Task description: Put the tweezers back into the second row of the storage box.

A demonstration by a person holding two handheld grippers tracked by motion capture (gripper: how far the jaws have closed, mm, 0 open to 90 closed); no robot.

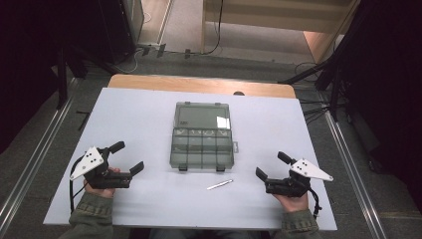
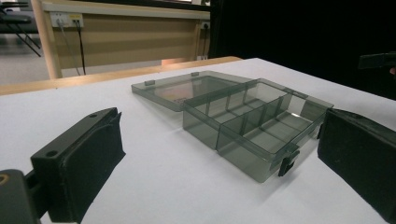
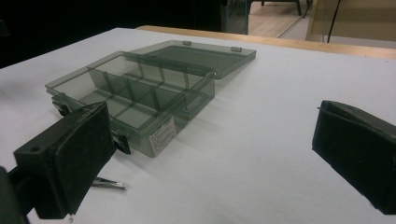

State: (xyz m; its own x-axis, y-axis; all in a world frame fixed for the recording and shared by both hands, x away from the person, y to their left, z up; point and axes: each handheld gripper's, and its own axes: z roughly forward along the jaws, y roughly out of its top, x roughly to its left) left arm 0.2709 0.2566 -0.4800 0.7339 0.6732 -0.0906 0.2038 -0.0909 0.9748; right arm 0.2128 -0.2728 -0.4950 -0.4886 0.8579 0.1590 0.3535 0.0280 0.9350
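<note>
Item: open box [image 1: 202, 135], lying at surface [image 1: 139, 114] centre; pin [image 1: 219, 184] lying at its 5 o'clock. Left hand-held gripper [image 1: 128, 157] and right hand-held gripper [image 1: 270, 165] both gaping, empty. Advice: right approaching pin low (thin, easily skidding), pinching mid-length.

We see a rectangular table [image 1: 149, 209] covered by a pale white sheet, its bare wooden edge showing along the far side; on it, near the middle, lies a smoky grey transparent plastic compartment box [image 1: 202, 148], its hinged lid folded open flat on the sheet toward the far edge, its dividers forming several small cells; just in front of the box, slightly to the right, lies a thin silvery metal tool [image 1: 219, 184], angled, apart from the box.
</note>
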